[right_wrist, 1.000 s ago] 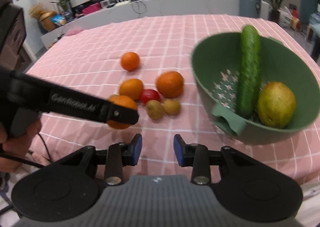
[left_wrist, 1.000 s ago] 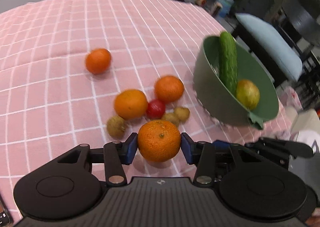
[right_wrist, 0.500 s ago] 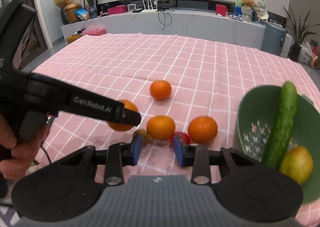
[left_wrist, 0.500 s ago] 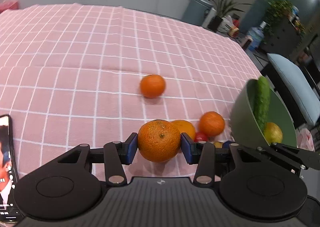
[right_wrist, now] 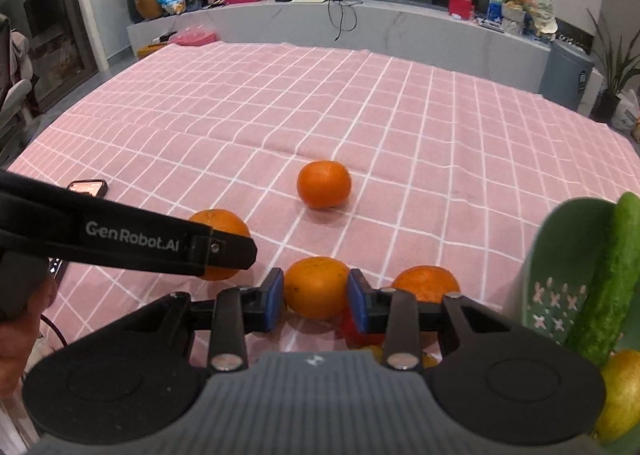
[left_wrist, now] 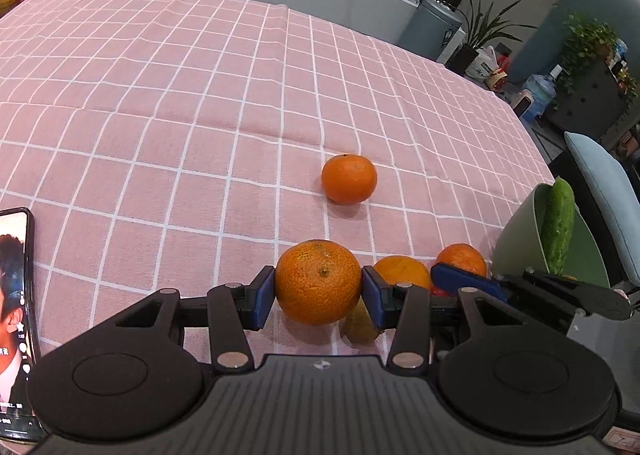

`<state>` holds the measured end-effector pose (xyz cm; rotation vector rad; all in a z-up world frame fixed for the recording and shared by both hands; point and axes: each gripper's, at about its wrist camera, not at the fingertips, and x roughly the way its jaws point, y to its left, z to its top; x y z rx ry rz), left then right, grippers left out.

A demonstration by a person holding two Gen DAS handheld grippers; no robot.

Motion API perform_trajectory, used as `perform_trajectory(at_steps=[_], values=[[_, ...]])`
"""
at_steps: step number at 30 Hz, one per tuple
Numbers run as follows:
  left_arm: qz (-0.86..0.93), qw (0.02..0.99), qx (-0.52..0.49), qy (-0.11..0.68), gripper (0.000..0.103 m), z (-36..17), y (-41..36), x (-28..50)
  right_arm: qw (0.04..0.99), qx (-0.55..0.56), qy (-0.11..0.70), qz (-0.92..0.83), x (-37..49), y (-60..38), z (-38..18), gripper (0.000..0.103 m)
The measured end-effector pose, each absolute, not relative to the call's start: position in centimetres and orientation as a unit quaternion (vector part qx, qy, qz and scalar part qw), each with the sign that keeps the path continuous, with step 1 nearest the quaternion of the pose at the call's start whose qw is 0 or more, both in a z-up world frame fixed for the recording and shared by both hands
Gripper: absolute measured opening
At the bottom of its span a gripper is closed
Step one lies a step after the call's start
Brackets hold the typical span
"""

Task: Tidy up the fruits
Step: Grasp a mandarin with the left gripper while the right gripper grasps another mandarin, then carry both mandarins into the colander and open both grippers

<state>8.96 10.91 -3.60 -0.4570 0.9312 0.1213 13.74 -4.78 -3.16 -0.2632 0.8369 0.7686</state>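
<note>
Gripping across the equator: firm, light orange (left_wrist: 318, 282) is clamped by left gripper (left_wrist: 318, 295); right gripper (right_wrist: 316, 299) straddles another orange (right_wrist: 316, 287), contact unclear.

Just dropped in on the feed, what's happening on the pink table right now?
The left gripper is shut on an orange, held just above the checked tablecloth. The right gripper has its blue pads on either side of a second orange, though a firm grip isn't certain. Two more oranges lie loose on the cloth. The green bowl at right already holds a cucumber and a yellowish fruit.
</note>
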Motion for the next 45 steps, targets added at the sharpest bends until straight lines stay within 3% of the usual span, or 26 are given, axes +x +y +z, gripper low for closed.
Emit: perform_trajectory(at_steps=[8, 19, 32, 45], values=[[0.055, 0.864, -0.216, 0.452, 0.052, -3.9, 10.8, 9.4, 0.836, -0.126, 0.405, 0.348, 15.1, -4.3, -4.1, 0.041], [0.054, 0.870, -0.211, 0.443, 0.052, -3.7, 10.7, 9.4, 0.837, -0.117, 0.405, 0.348, 15.3, -4.5, -4.8, 0.037], [0.042, 0.888, -0.210, 0.407, 0.052, 0.6, 9.5, 8.2, 0.865, -0.111, 0.348, 0.345, 13.9, -8.7, 1.6, 0.037], [-0.076, 0.895, -0.147, 0.414, 0.052, 5.2, 1.6, 10.9, 0.879, -0.092, 0.354, 0.306, 14.7, -17.5, 6.0, 0.037]])
